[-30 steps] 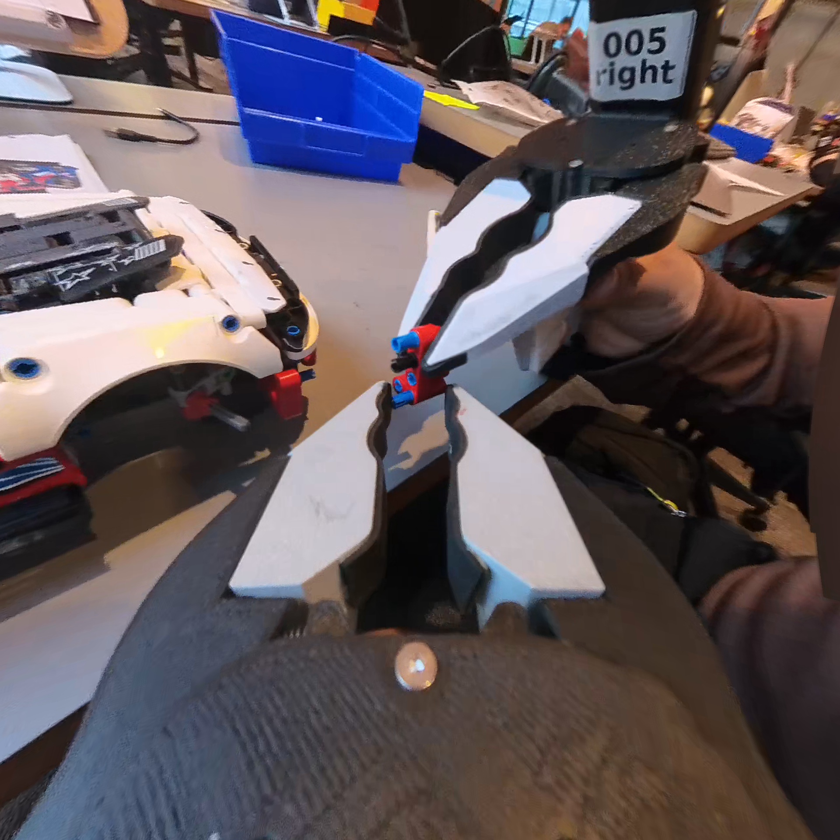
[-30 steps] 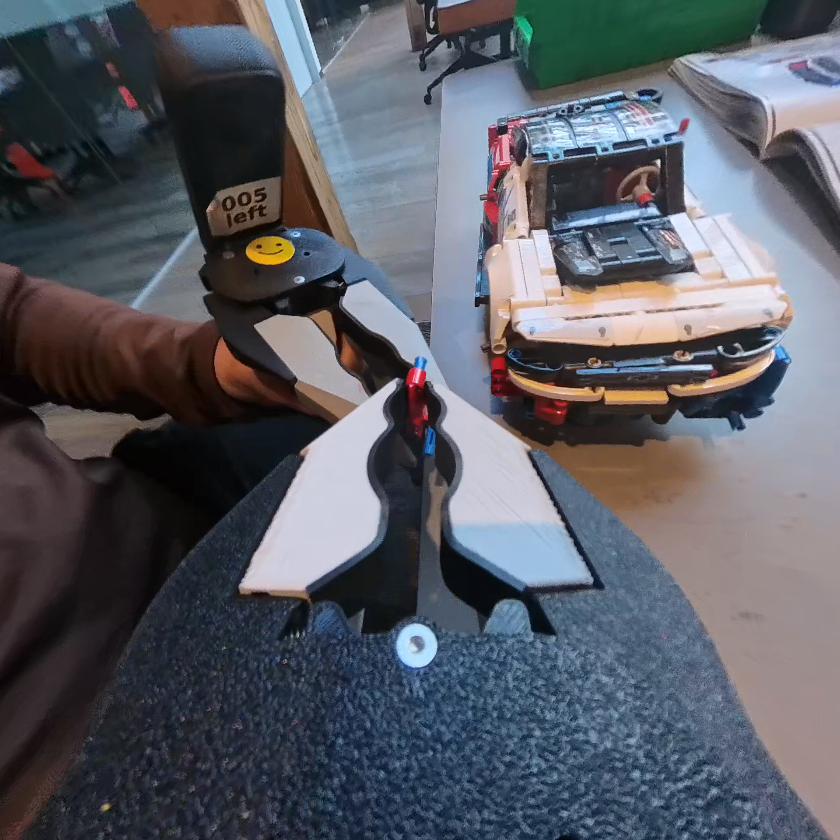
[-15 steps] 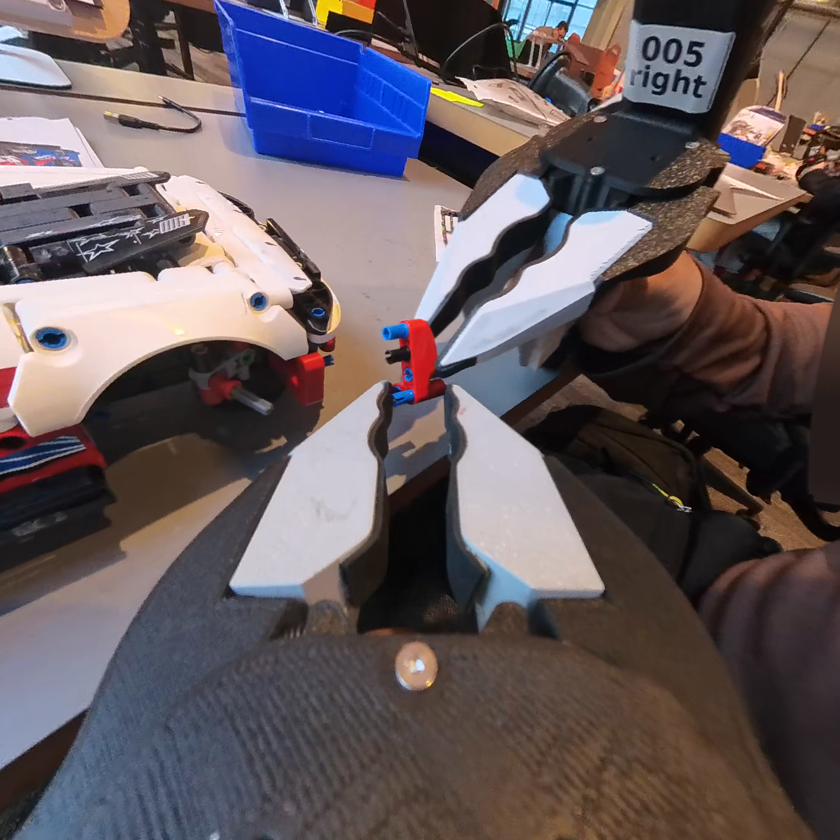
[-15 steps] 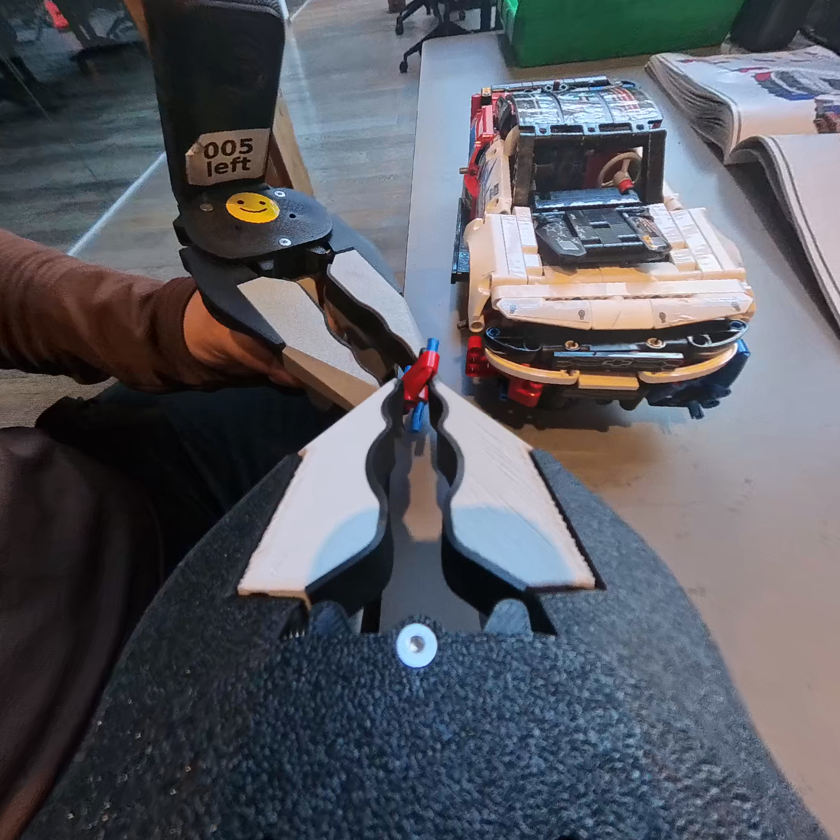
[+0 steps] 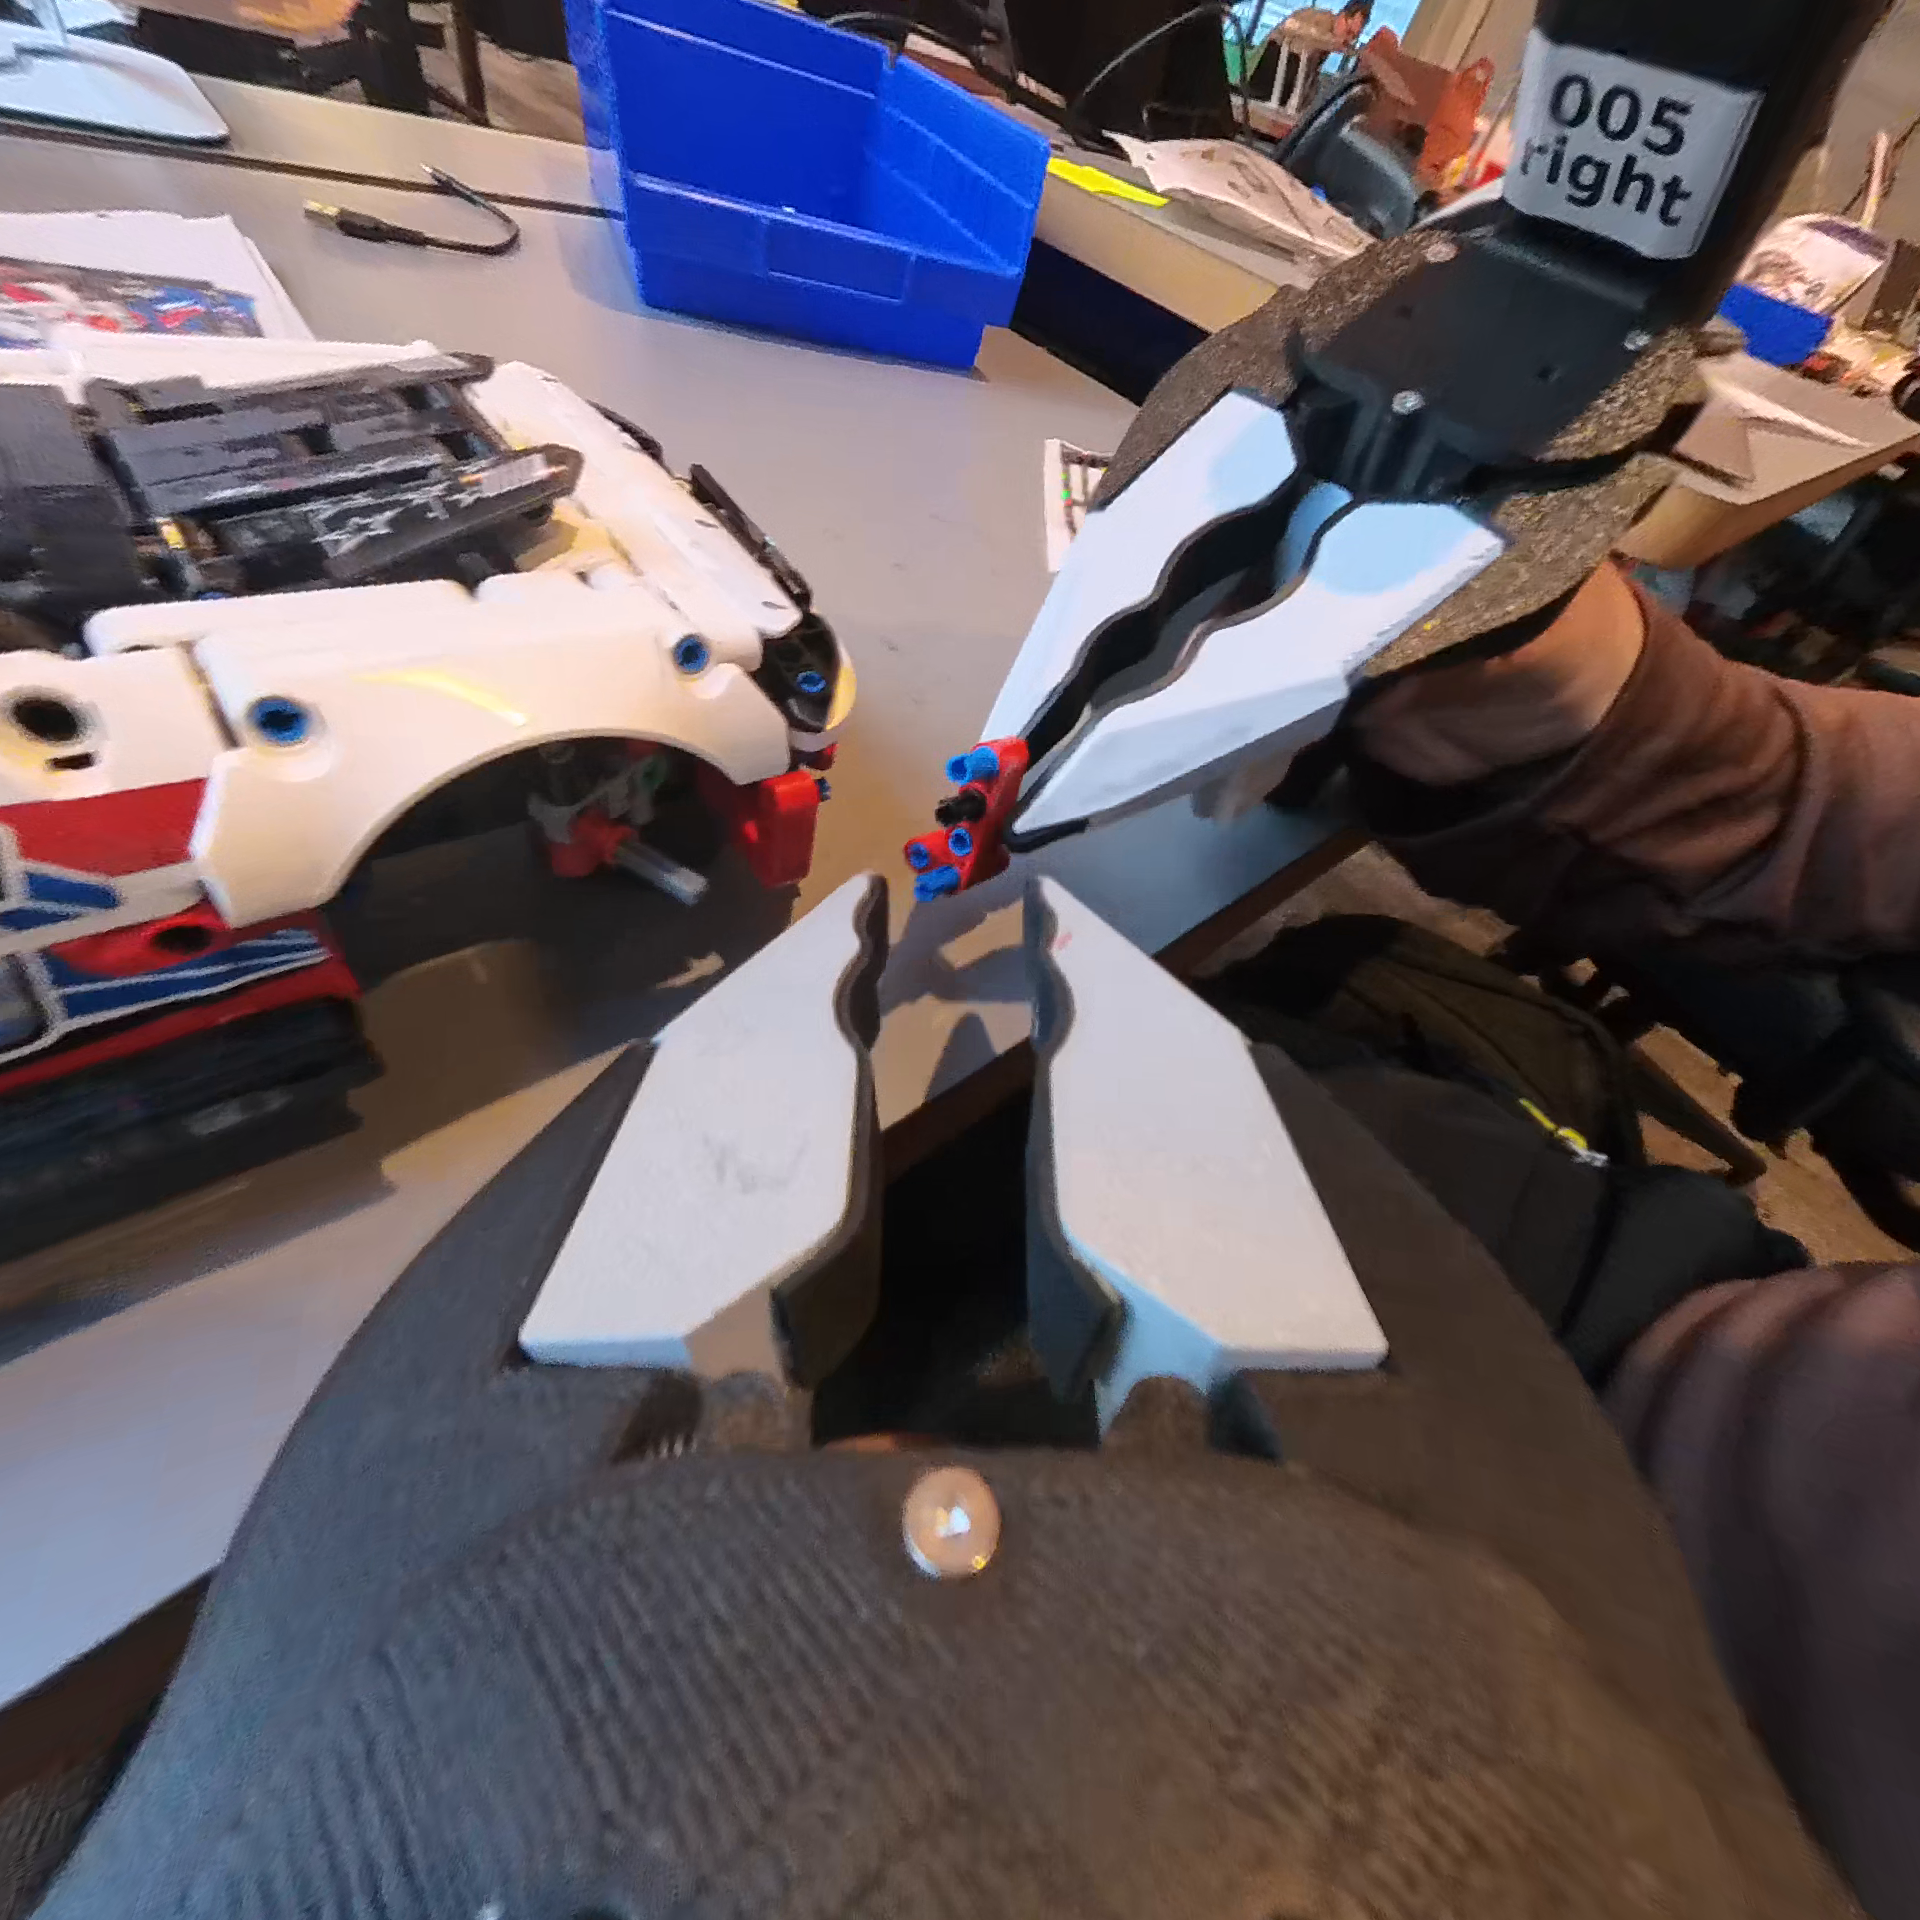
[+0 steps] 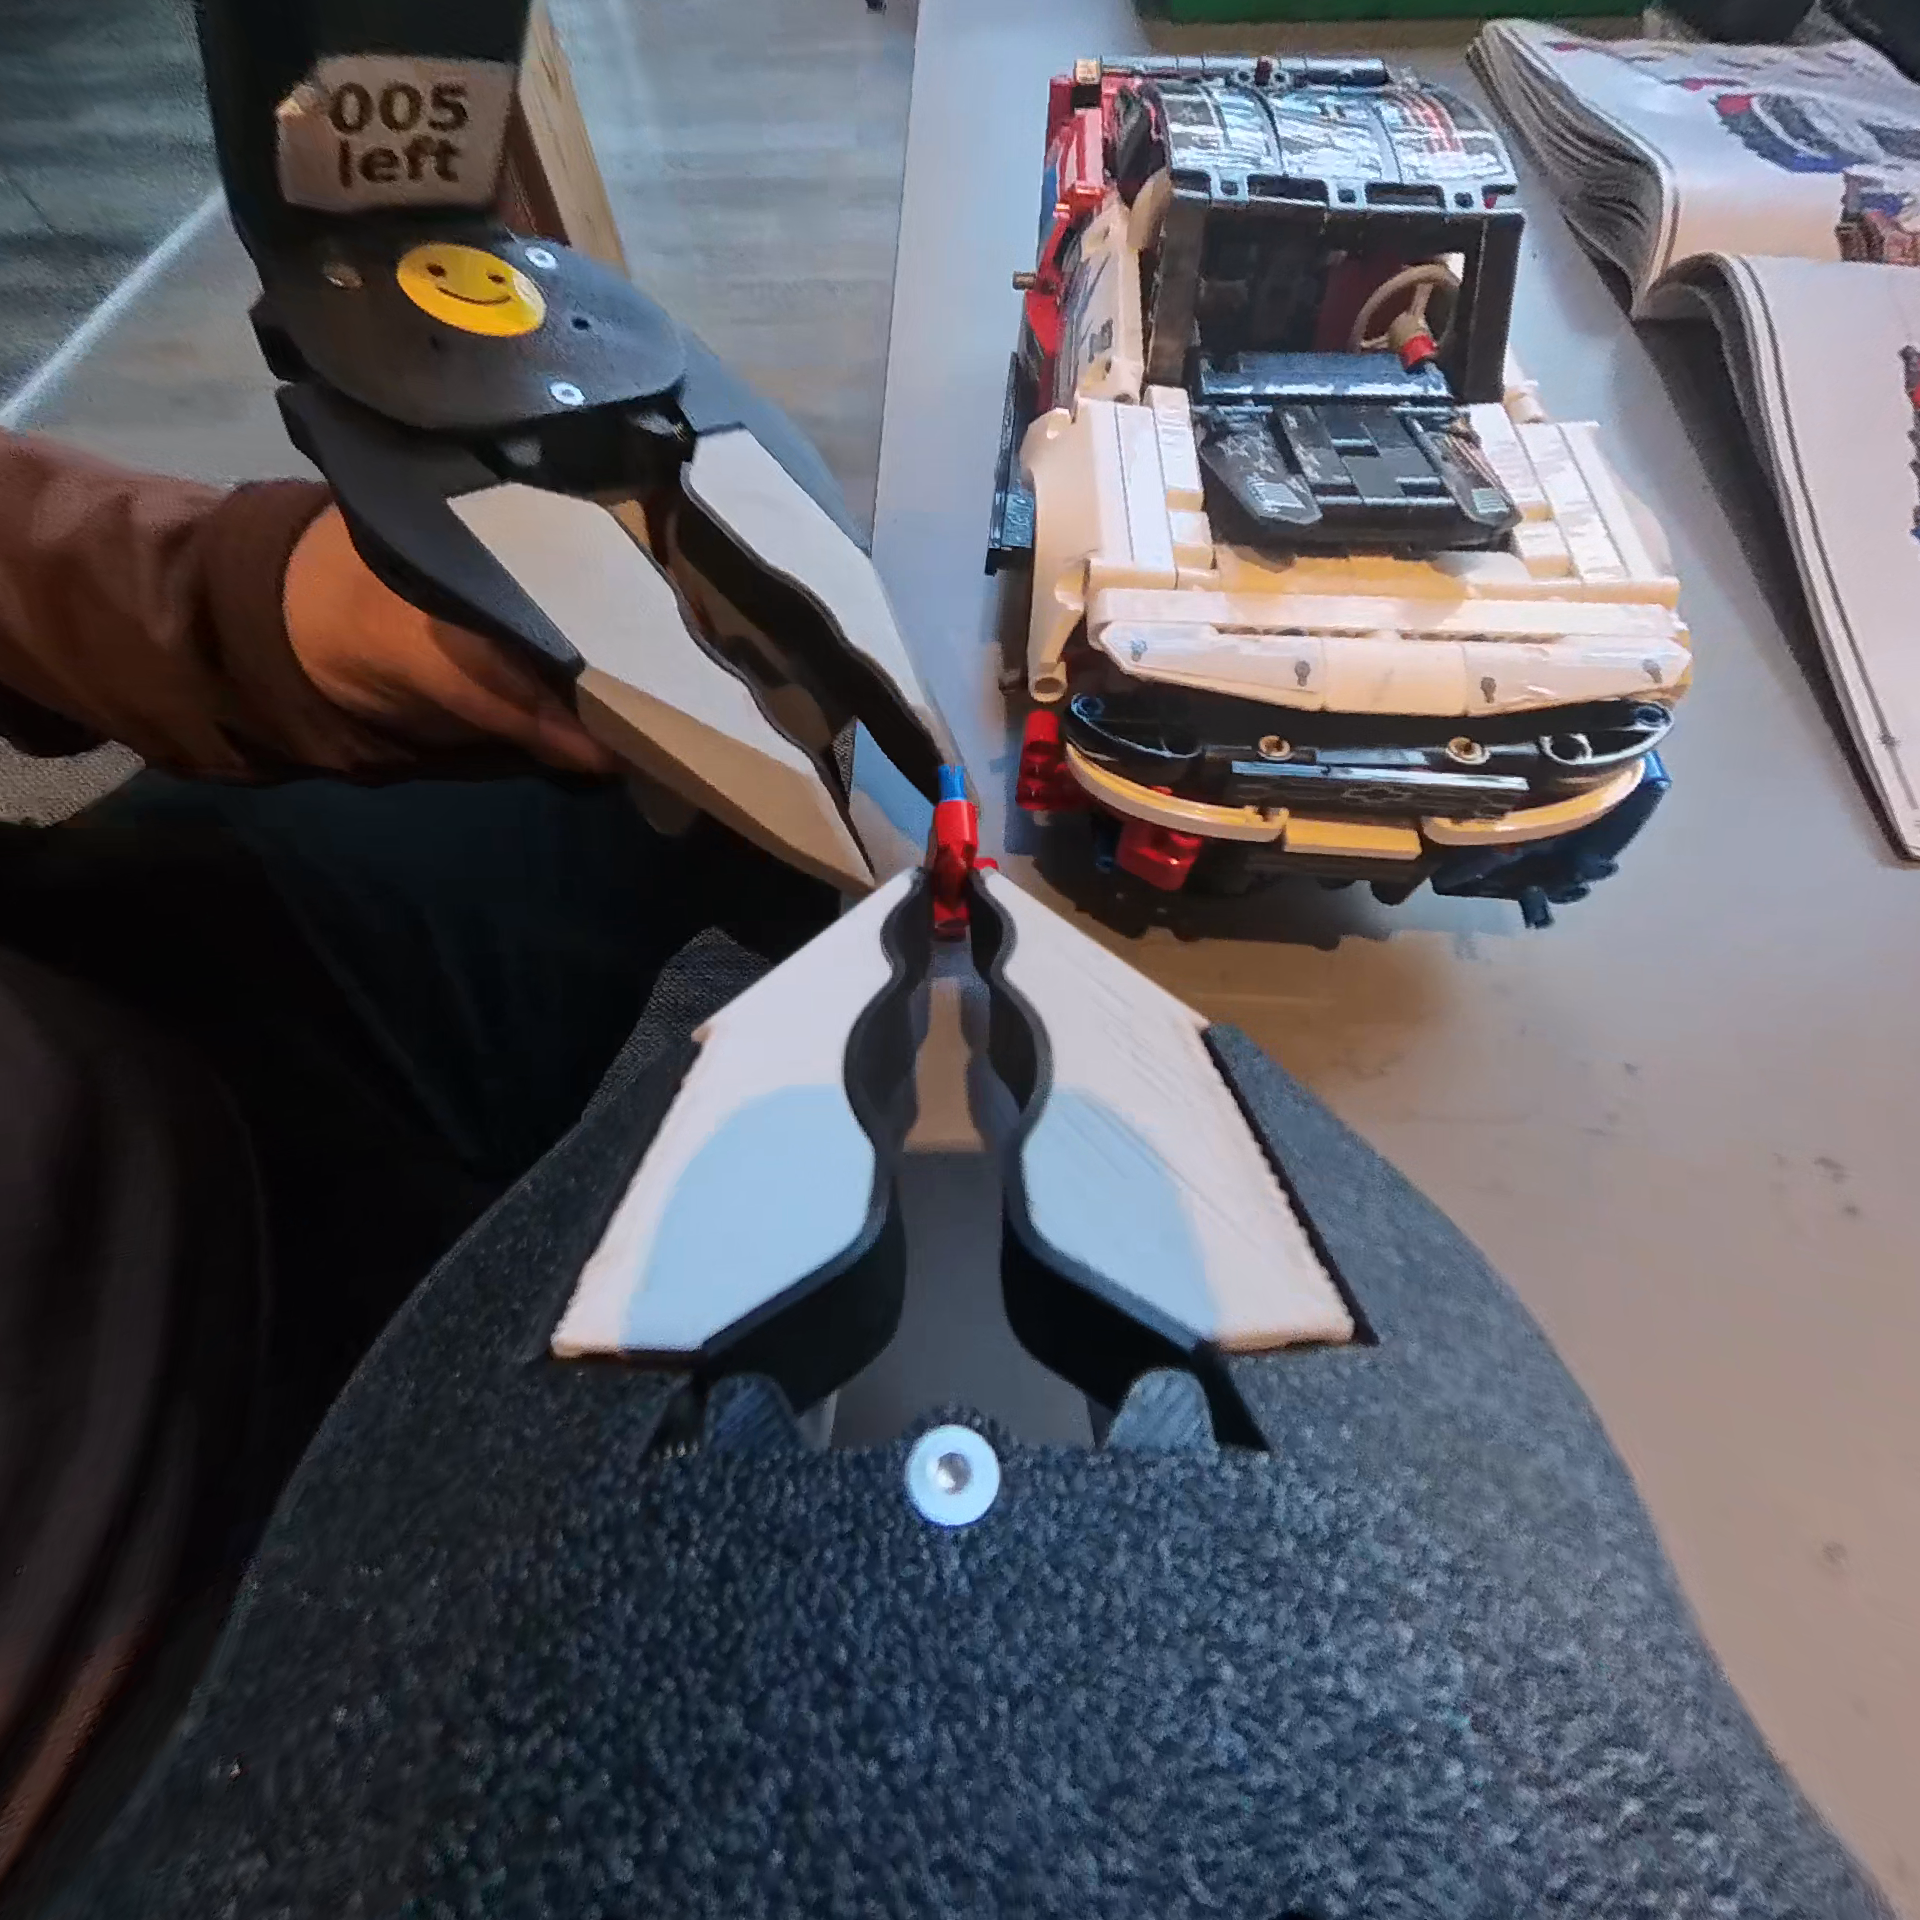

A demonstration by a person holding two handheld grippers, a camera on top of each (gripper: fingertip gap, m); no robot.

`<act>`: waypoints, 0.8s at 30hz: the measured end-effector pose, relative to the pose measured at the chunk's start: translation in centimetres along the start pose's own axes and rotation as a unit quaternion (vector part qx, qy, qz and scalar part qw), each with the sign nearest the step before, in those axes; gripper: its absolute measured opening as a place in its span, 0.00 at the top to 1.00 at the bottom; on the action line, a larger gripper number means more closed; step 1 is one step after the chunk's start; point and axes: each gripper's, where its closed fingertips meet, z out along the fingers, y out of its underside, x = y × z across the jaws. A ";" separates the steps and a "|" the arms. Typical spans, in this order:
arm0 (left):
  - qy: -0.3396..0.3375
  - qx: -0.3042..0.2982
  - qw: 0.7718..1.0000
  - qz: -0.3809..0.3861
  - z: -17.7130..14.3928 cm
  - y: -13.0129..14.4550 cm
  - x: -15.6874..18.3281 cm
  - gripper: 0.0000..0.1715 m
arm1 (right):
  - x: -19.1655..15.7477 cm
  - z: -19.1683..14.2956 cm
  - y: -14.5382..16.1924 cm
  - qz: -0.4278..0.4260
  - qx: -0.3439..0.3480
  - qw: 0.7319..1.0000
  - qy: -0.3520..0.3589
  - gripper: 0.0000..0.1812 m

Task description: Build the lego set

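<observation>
The white, red and black lego car (image 5: 416,665) stands on the grey table (image 5: 935,468); the right wrist view shows it end-on (image 6: 1351,644). My right gripper (image 6: 951,883) is shut on a small red lego piece with blue pins (image 6: 951,831). In the left wrist view the red piece (image 5: 971,810) hangs at the right gripper's (image 5: 1020,795) tips, pins pointing toward the car, over the table's edge. My left gripper (image 5: 951,899) is open and empty, its tips just below the piece. It also shows in the right wrist view (image 6: 904,826), beside the piece.
A blue plastic bin (image 5: 810,177) and a black cable (image 5: 436,223) lie at the back of the table. An open instruction booklet (image 6: 1787,416) lies right of the car. A dark bag (image 5: 1403,1039) sits below the table edge. A person's sleeved hands hold both grippers. The tips of both grippers are at nearly the same place.
The right gripper kept the red piece and shifted it a little up and toward the car. Both views have drawn closer to the car. The left gripper stayed open.
</observation>
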 end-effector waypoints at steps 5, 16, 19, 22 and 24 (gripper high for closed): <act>-0.044 -0.025 0.998 0.028 -1.3 0.9 -1.6 0.86 | 1.1 0.6 0.8 0.000 -0.033 0.999 0.038 0.97; -0.053 -0.049 0.997 0.031 -1.2 1.8 -2.4 0.85 | 0.5 0.7 -0.1 -0.180 -0.015 0.973 0.144 0.98; -0.055 -0.053 0.996 0.039 -0.8 1.8 -2.5 0.85 | 0.4 0.7 -0.3 -0.178 -0.005 0.976 0.124 0.98; -0.049 -0.054 0.997 0.039 -0.4 1.9 -2.4 0.87 | 0.3 0.0 -1.2 -0.207 0.034 0.970 0.126 0.97; -0.045 -0.051 0.997 0.041 -0.4 1.9 -2.3 0.88 | 0.1 -0.2 -1.2 -0.256 0.040 0.956 0.139 0.97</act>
